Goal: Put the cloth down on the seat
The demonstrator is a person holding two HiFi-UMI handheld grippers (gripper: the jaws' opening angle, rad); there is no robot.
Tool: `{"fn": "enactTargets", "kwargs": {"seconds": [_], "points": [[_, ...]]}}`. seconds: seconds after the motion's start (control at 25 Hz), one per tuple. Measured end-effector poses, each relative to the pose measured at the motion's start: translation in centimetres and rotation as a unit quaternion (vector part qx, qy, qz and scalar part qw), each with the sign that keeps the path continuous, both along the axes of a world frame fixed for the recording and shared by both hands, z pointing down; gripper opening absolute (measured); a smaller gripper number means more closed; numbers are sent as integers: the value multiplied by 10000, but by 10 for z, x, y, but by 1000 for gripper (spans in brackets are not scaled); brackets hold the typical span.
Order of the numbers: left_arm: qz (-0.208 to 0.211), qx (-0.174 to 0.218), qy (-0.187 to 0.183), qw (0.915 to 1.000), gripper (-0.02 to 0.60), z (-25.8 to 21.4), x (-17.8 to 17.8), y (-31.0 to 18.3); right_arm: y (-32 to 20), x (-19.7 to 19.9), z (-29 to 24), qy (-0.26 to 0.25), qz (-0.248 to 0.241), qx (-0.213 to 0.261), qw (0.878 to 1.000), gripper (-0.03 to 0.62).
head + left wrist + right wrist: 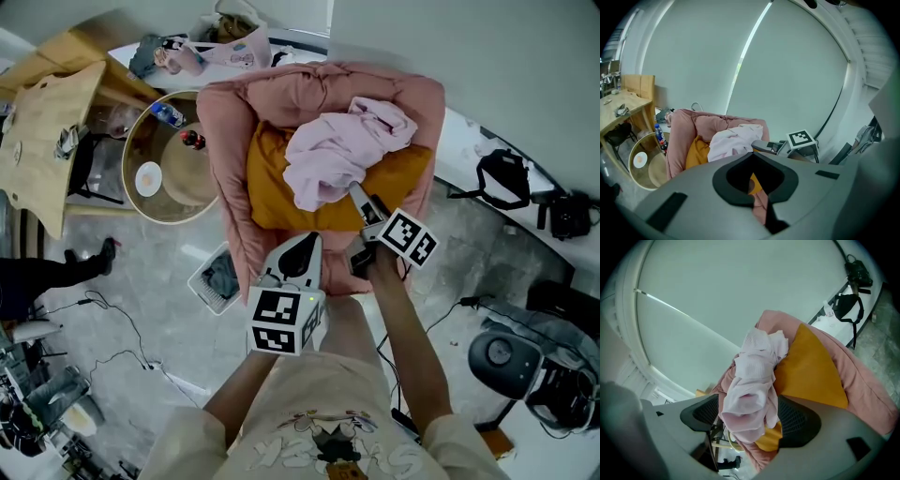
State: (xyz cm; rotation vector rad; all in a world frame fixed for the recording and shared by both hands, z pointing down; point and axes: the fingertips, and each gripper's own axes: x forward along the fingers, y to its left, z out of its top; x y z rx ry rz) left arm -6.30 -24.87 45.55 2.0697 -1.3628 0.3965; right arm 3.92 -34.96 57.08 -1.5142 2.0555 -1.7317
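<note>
Pale pink cloth [328,155]: it lies crumpled on the orange cushion [267,192] of the seat [281,98], towards the seat's back and right side, with one fold reaching up against the backrest.
Hard to make out: the head view hides the cloth's near edge under the right gripper's [362,199] nose, so the grip itself does not show there. The seat's front edge is covered by both grippers and the person's forearms.
Right fingers [799,420]: in the right gripper view a thick bunch of the cloth [752,380] fills the whole gap between the two dark ribbed fingers and touches both. They are closed on it as far as the bunch allows.
Cloth past the fingers: the rest runs away from the fingers up over the cushion [811,366]; a loose lobe sags on the near side.
Left gripper [302,246]: it is above the seat's front edge, apart from the cloth, its nose aimed at the cushion.
Left fingers: they are closed together with nothing held; only a slit of cushion and seat fabric shows through the gap in the left gripper view.
Beside the seat: a round glass table [141,141] holds a bottle [169,114] and a plate [148,178].
</note>
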Motion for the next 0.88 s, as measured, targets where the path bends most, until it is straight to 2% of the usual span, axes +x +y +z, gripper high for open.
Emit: {"fn": "enactTargets", "kwargs": {"seconds": [0.28,0.56,0.64,0.88], "points": [[157,12,-58,9999,5,-10,6,17,29,-7,-34,-125,-374,242,9989,405],[177,120,-15,9998,5,-27,13,27,58,-14,-77,162,-1019,688,9923,393],[172,169,9,9997,5,-32,14,30,65,-15,-91,253,-1123,861,9896,366],[181,297,42,9994,5,-50,17,40,89,-21,-140,254,-1381,1420,9799,226]]}}
